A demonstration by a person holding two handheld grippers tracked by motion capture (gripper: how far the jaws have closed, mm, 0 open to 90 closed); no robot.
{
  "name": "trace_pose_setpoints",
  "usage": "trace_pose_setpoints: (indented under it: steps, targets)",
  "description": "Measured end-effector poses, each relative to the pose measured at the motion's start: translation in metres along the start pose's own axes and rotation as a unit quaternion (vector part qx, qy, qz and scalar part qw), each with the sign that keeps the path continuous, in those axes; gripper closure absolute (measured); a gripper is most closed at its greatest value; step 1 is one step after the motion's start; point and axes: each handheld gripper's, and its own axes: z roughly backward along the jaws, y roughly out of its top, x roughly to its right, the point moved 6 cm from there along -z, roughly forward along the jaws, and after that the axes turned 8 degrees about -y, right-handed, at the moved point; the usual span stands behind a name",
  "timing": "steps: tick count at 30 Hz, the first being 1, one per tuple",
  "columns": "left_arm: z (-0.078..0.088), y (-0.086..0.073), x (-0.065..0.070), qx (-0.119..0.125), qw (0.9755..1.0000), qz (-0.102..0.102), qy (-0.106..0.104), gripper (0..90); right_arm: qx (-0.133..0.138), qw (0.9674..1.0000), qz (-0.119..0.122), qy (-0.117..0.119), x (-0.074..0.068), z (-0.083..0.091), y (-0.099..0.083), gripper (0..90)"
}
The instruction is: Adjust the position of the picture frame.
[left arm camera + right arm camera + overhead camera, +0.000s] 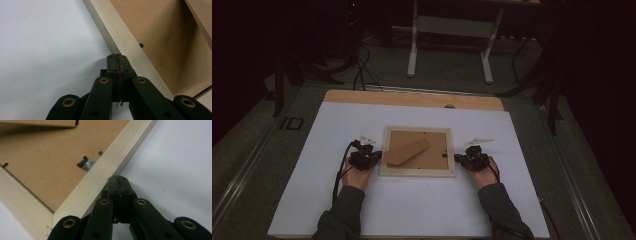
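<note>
picture frame (417, 151) face down, between closed left tool (371, 157), right tool (463, 159)

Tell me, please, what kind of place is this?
Probably a dim lab or recording workspace, not a home: a white-covered table holding a picture frame lying face down, cables on the floor, and a bare desk stand behind.

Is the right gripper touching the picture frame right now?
Touching. In the right gripper view the right gripper, jaws shut, has its tips against the outer edge of the picture frame, with no gap showing between them.
</note>
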Motion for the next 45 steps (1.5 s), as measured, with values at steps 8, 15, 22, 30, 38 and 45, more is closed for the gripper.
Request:
trace_pose_setpoints:
  steps: [8, 15, 22, 30, 38, 45]
  targets:
    - [0.0, 0.0, -0.002, 0.004, 0.9999, -0.011, -0.005, 89.7, 0.009, 0.9999, 0.008, -0.006, 0.0, 0.0, -0.001, 88.7]
    - [0.008, 0.002, -0.004, 0.012, 0.9997, -0.014, -0.013, 84.7, 0.029, 0.999, 0.018, -0.028, -0.003, 0.004, -0.005, 84.6]
    - [0.016, 0.001, -0.009, 0.014, 0.9996, -0.01, -0.02, 80.9, 0.045, 0.9978, 0.036, -0.032, -0.006, 0.017, -0.003, 81.3]
    - [0.023, 0.004, -0.007, 0.02, 0.9992, -0.017, -0.029, 78.7, 0.071, 0.9968, 0.031, -0.017, -0.012, 0.031, -0.002, 76.9]
    - [0.032, 0.008, -0.006, 0.033, 0.9987, -0.02, -0.035, 77.7, 0.071, 0.9963, 0.042, -0.024, -0.013, 0.033, -0.005, 75.0]
    - [0.039, 0.015, -0.004, 0.04, 0.9981, -0.026, -0.04, 77.4, 0.076, 0.9963, 0.029, -0.025, -0.006, 0.039, -0.007, 74.9]
